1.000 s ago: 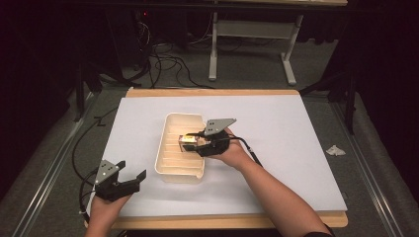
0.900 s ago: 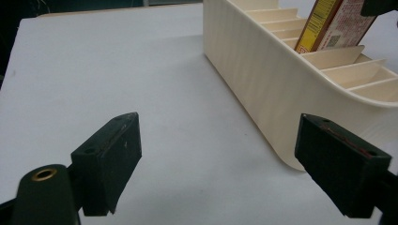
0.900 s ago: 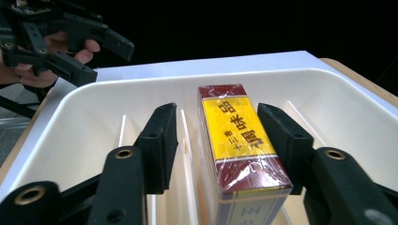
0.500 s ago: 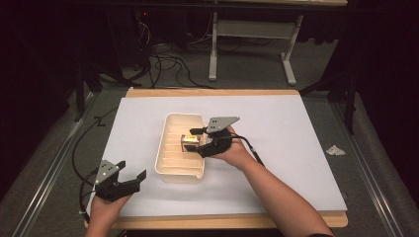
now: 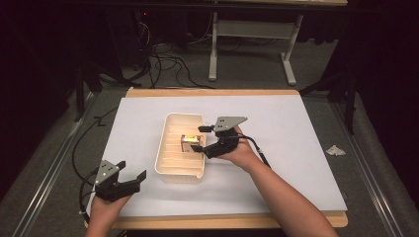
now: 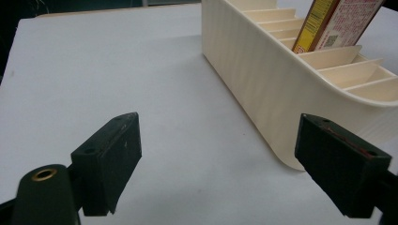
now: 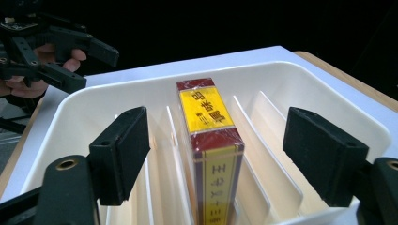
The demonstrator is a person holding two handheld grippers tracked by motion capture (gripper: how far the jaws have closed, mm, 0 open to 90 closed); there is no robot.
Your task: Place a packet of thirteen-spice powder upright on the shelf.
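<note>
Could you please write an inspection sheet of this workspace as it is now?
Surface: white sheet on a wooden table, bare around the tray.
Job's things: cream slotted tray; red-and-yellow box standing on edge in one slot.
Clutter: crumpled paper scrap on the floor.
Grippers: right gripper has just been opening, pads off the box between them; left gripper open, nothing between them, beside the tray.
Cables: gripper cable trails off the table's left edge.
Surroundings: dark room, grey table frame, floor cables.
</note>
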